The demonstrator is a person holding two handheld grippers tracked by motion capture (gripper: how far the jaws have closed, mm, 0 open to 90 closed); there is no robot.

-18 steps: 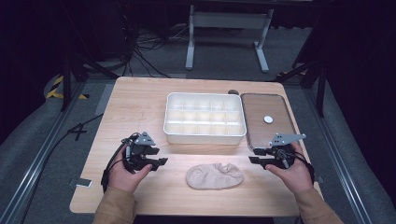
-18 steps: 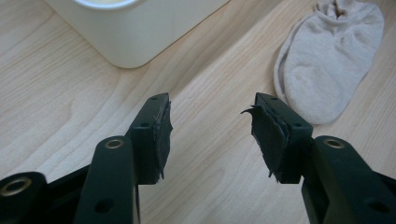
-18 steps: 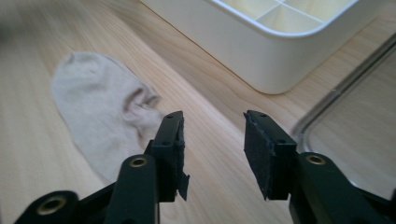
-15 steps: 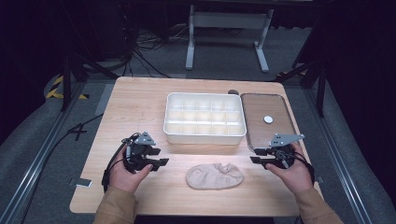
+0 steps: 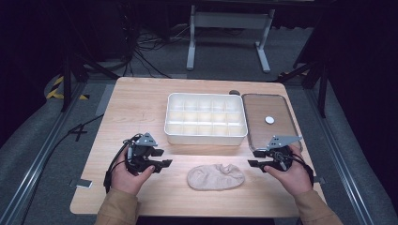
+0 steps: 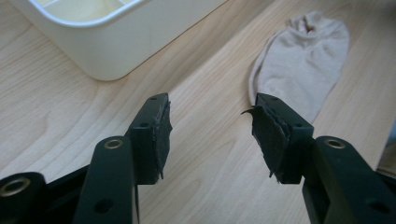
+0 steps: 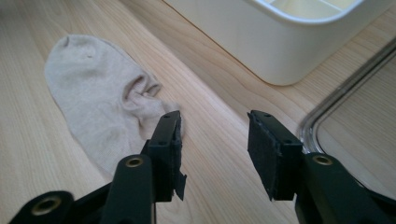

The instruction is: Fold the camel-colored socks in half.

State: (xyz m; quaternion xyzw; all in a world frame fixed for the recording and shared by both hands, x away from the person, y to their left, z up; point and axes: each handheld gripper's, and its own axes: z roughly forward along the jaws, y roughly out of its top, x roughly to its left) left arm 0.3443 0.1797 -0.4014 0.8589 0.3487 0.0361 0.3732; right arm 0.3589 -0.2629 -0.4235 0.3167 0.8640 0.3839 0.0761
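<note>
A beige sock (image 5: 216, 176) lying flat on the wooden surface (image 5: 141, 108), near the front edge, between the two grippers. Not touched by either one.

Left gripper (image 5: 165, 163) held in a hand (image 5: 127, 173), just to the left of the sock and pointing at it. Jaws wide apart, with nothing between them but bare wood, as seen in the left gripper view. Sock (image 6: 303, 60) a little past the jaw tips there, off to the right side.

Right gripper (image 5: 251, 162) held in the other hand (image 5: 291, 176), just to the right of the sock and pointing at it too. Jaws apart as well, holding nothing. In the right gripper view, open end of the sock (image 7: 102, 107) close by the left jaw tip; hard to tell if touching.

White tray (image 5: 205, 135) with many little boxes inside, standing behind the sock, in the middle of the surface. Clear lid (image 5: 281, 126) lying flat just to the right of the tray, with a small white round thing (image 5: 269, 120) on it.
</note>
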